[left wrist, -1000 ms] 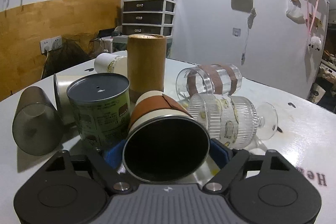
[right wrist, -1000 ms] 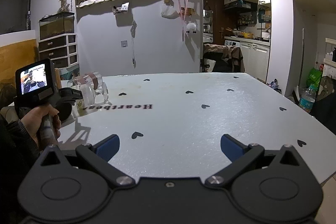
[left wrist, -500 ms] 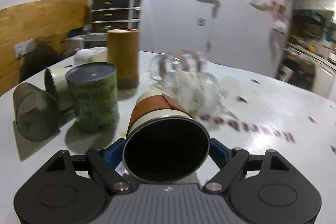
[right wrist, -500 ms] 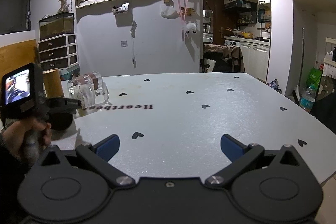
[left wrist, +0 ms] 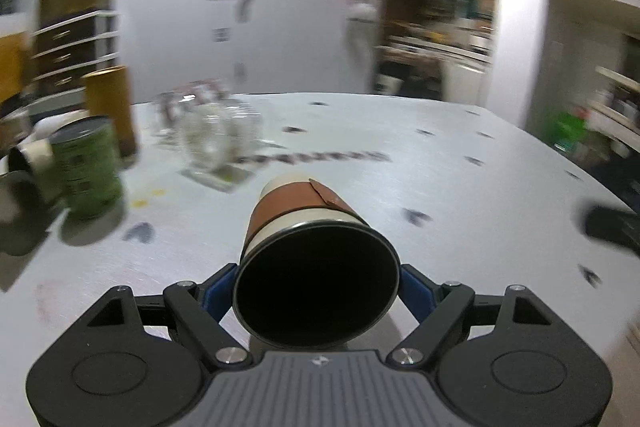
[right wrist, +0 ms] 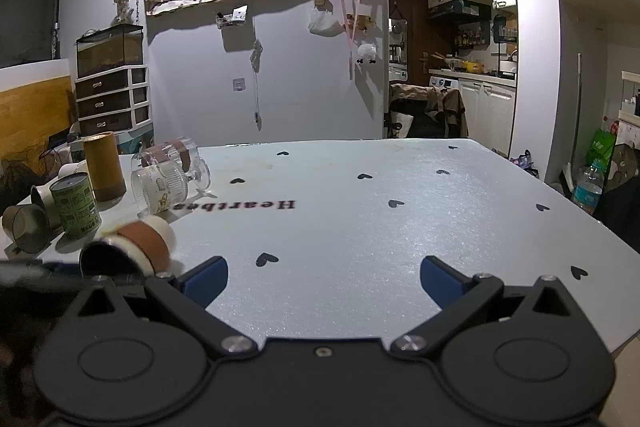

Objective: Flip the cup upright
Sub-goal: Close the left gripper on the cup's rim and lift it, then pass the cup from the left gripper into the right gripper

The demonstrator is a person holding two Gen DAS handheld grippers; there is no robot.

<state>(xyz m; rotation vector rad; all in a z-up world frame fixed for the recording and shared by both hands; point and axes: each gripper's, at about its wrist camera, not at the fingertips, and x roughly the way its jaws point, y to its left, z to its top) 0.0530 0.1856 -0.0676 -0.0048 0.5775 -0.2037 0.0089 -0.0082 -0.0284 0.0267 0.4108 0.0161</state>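
My left gripper [left wrist: 316, 287] is shut on a cream cup with a brown sleeve [left wrist: 296, 211]. The cup lies on its side, its dark mouth facing the camera, held over the white table [left wrist: 460, 187]. In the right wrist view the same cup [right wrist: 140, 241] shows at the lower left, with the left gripper blurred behind it. My right gripper [right wrist: 324, 277] is open and empty above the table's near edge.
A green can [right wrist: 76, 205], a tall brown tube [right wrist: 104, 165], two glasses on their sides [right wrist: 168, 175] and other tipped cups [right wrist: 24, 229] stand grouped at the table's left. The table edge drops off at the right [right wrist: 580, 223].
My left gripper has swung to the right with the cup, away from the can and glasses. The right gripper has not moved.
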